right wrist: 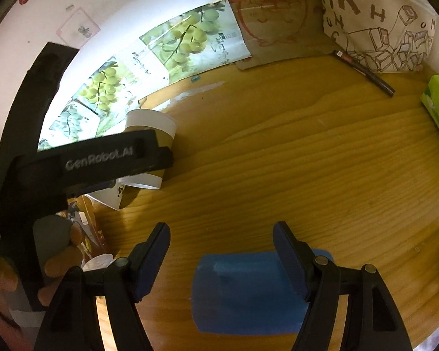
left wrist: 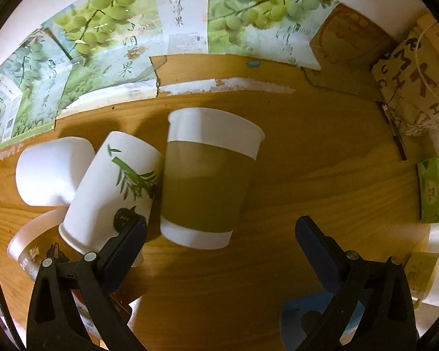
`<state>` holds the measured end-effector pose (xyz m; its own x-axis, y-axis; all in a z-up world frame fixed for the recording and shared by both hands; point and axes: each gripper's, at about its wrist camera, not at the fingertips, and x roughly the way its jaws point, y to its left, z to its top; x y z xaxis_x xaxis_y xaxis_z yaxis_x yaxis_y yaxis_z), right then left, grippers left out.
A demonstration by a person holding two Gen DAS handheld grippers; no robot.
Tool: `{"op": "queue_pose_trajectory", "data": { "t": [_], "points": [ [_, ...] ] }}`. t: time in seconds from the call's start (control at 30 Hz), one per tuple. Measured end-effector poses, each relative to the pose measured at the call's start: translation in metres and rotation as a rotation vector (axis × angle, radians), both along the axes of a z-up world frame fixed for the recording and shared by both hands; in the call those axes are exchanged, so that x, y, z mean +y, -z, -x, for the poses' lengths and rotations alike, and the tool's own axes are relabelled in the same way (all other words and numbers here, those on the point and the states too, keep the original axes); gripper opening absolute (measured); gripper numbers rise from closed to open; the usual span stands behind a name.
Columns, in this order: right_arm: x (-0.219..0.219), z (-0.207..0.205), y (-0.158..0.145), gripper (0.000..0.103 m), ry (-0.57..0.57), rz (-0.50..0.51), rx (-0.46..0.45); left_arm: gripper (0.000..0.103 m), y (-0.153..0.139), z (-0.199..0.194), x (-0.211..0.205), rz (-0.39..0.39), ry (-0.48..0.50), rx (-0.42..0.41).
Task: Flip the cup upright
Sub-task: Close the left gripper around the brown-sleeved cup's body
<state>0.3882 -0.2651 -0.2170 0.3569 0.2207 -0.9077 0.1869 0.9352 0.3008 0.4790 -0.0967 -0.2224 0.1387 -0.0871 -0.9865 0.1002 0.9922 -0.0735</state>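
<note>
A paper cup with a brown sleeve (left wrist: 207, 178) stands on the wooden table in the left wrist view, wide rim at its far end. Left of it leans a white cup with a green bamboo print (left wrist: 114, 187), and a plain white cup (left wrist: 51, 171) beyond that. My left gripper (left wrist: 219, 231) is open, its fingers just short of the brown cup's near end, the left finger (left wrist: 125, 242) overlapping the bamboo cup. In the right wrist view the brown cup (right wrist: 150, 128) is partly hidden behind the left gripper's body. My right gripper (right wrist: 221, 242) is open and empty over the table.
A blue pad (right wrist: 248, 289) lies on the table under the right gripper. Grape-print cartons (left wrist: 102, 44) line the back wall. A printed tote bag (right wrist: 377, 20), a black pen (right wrist: 363, 71) and a green packet (left wrist: 431, 188) sit at the right. A clear cup (left wrist: 23, 251) lies at the left.
</note>
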Motion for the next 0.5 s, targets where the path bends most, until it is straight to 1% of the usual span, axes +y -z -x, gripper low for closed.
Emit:
{"op": "queue_pose_trajectory", "data": {
  "t": [0.2,0.27,0.33,0.37,0.43,0.47,0.5],
  "points": [
    [0.001,-0.001,0.001,0.073,-0.001,-0.001,0.001,0.087,0.011,-0.009,0.002,0.009,-0.032,0.042],
    [0.001,0.0,0.0,0.073,0.0,0.001,-0.003,0.086,0.013,-0.011,0.002,0.006,-0.039,0.049],
    [0.001,0.0,-0.002,0.073,0.002,0.001,-0.004,0.081,0.014,-0.012,0.001,0.001,-0.041,0.049],
    [0.001,0.001,-0.003,0.073,0.004,0.001,-0.005,0.075,0.014,-0.013,0.0,-0.012,-0.039,0.047],
    [0.0,0.001,-0.005,0.073,0.009,0.0,-0.009,0.071,0.016,-0.015,-0.003,-0.021,-0.039,0.044],
    [0.0,0.002,-0.005,0.073,0.012,0.0,-0.011,0.065,0.016,-0.015,-0.004,-0.023,-0.036,0.043],
    [0.0,0.002,-0.005,0.073,0.015,-0.003,-0.014,0.062,0.017,-0.016,-0.005,-0.022,-0.035,0.046]
  ]
}}
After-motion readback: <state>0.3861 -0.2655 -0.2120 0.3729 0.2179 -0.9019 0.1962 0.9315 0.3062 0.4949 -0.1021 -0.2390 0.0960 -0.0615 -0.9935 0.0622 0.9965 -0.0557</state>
